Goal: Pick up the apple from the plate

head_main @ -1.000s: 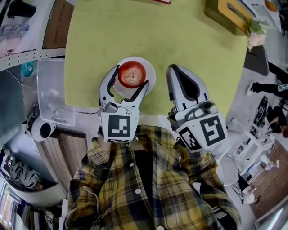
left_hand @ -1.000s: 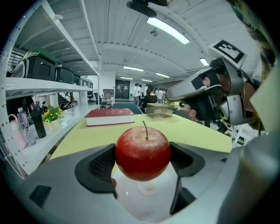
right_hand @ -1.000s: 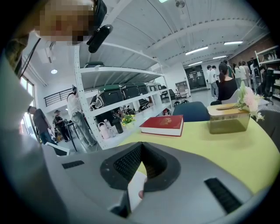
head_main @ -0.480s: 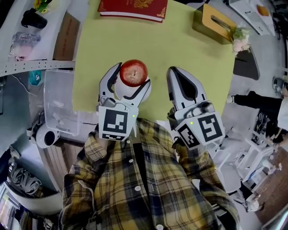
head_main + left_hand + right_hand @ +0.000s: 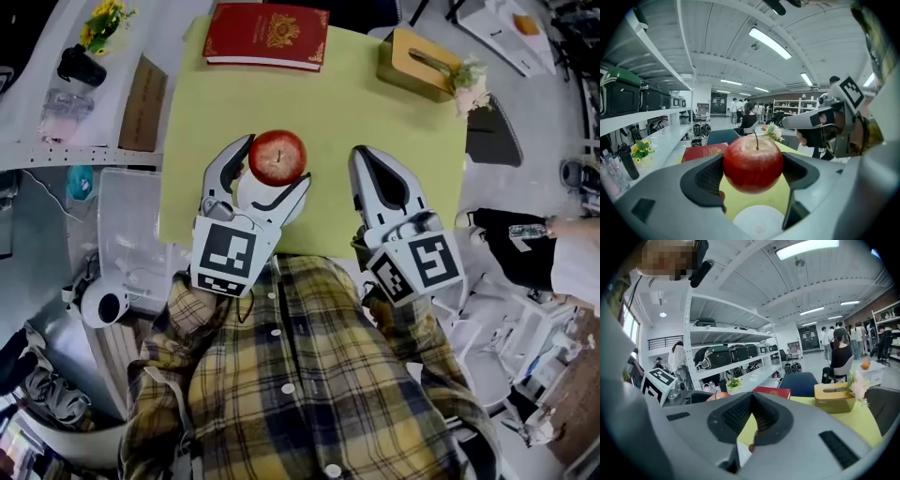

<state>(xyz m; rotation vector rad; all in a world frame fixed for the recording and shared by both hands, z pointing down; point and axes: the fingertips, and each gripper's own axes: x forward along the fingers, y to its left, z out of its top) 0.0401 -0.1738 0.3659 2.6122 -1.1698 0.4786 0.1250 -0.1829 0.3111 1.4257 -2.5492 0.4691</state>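
Head view puts your left gripper (image 5: 276, 165) over the near part of the yellow-green tabletop (image 5: 375, 112), its jaws clamped on the round red apple (image 5: 277, 156) from either side. In the left gripper view the apple (image 5: 753, 163) sits upright between the dark ribbed pads (image 5: 708, 177), stem up. It hangs clear above the round white plate (image 5: 757, 222), with a strip of tabletop showing between the two. From the head, the plate (image 5: 249, 194) shows just under the apple, between the jaws.

Your right gripper (image 5: 367, 165) is beside the left one, to its right and apart from it. In the right gripper view its jaws are pressed together with nothing between them (image 5: 752, 420).

Each gripper's cube carries a black-and-white square marker (image 5: 228, 258), a pattern rather than letters. At the far edge of the table lies a dark red hardcover book (image 5: 267, 36) with gold ornament on its cover; any title is too small to read. A tan wooden tissue box (image 5: 417, 64) stands to its right, with no label you can make out.
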